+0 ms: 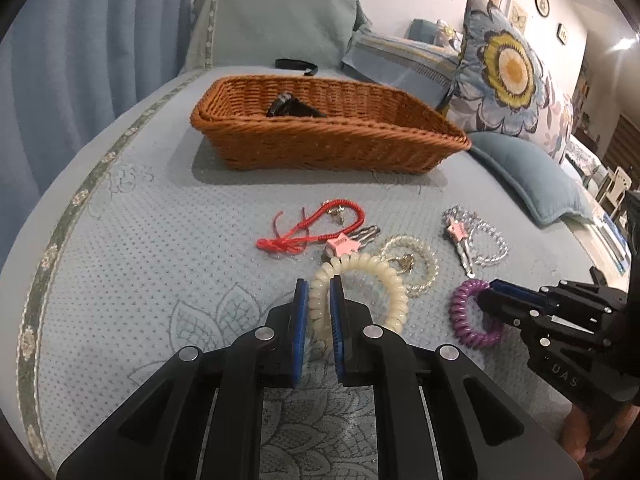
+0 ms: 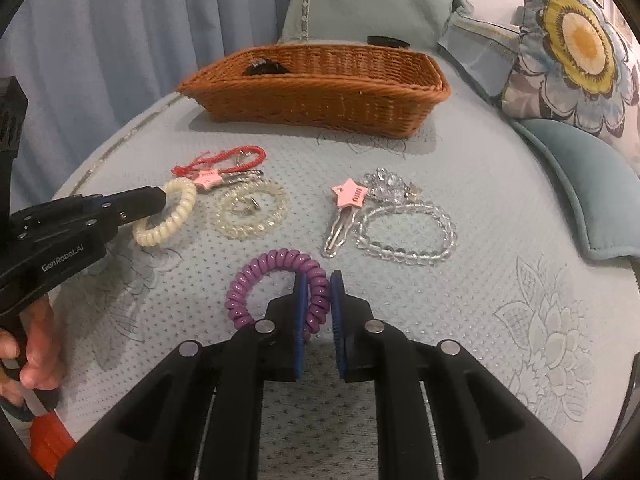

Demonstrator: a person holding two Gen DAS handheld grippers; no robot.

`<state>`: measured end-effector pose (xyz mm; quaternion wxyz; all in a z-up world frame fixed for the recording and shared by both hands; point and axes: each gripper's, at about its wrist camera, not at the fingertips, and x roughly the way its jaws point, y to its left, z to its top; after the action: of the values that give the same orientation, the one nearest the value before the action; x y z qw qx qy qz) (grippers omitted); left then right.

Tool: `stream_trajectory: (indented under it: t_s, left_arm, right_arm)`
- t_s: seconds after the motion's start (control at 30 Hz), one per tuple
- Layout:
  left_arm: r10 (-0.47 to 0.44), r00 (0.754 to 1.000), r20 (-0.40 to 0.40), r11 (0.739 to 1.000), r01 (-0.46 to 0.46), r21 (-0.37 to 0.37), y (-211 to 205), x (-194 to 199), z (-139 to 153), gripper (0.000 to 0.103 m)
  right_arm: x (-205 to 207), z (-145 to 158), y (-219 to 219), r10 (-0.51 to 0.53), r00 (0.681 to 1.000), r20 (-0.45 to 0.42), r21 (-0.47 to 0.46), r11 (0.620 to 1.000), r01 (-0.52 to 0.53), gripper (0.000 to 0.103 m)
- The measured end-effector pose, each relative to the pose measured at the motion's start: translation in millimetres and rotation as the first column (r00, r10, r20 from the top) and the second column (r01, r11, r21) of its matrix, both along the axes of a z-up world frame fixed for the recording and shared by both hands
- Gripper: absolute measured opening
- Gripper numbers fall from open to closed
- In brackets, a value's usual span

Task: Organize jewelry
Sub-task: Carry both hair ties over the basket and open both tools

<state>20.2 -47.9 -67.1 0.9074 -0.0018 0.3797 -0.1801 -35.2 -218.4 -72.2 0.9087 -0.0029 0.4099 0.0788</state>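
My left gripper (image 1: pixel 319 285) is shut on the near-left side of a cream spiral coil bracelet (image 1: pixel 390 280) that lies on the blue bed cover. My right gripper (image 2: pixel 319 280) is shut on the right side of a purple spiral coil bracelet (image 2: pixel 256 276). In the left wrist view the right gripper (image 1: pixel 486 290) comes in from the right, on the purple coil (image 1: pixel 464 312). In the right wrist view the left gripper (image 2: pixel 162 196) bites the cream coil (image 2: pixel 176 216). A brown wicker basket (image 1: pixel 320 148) with a dark item inside stands at the back.
Between the coils and the basket lie a red cord bracelet (image 1: pixel 340 216), two pink star hair clips (image 2: pixel 348 196), a yellowish clear bead bracelet (image 2: pixel 252 212) and a clear bead bracelet (image 2: pixel 404 232). A floral pillow (image 1: pixel 508 76) and a teal cushion (image 2: pixel 592 184) sit to the right.
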Motion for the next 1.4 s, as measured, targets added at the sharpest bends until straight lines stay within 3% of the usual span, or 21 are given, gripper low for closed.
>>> stream_trajectory:
  t_s: [0.37,0.57,0.73,1.07,1.4]
  left_arm:
    - [0.014,0.995,0.101,0.997,-0.007,-0.074,10,1,49,0.009]
    - [0.032,0.987,0.158,0.995,-0.017,-0.097,14,31,82,0.009]
    - [0.021,0.987,0.16,0.996,-0.006,-0.09,3,77,88,0.009]
    - [0.017,0.995,0.095,0.998,-0.012,-0.058,-30,160,60,0.009]
    - [-0.001,0.997,0.08,1.0,0.002,-0.015,-47,170,43,0.01]
  right_arm:
    - [7,44,-9,-0.046,0.99,0.133,0.079,0.996,0.035,0.009]
    - [42,83,-19,-0.113,0.972,0.205,0.12,0.989,0.09,0.009]
    - [103,103,-26,-0.149,0.967,0.208,0.108,0.986,0.129,0.009]
    - [206,66,-38,-0.17,0.984,0.052,0.048,0.985,0.167,0.009]
    - [218,47,-34,-0.151,0.989,0.007,0.034,0.988,0.151,0.01]
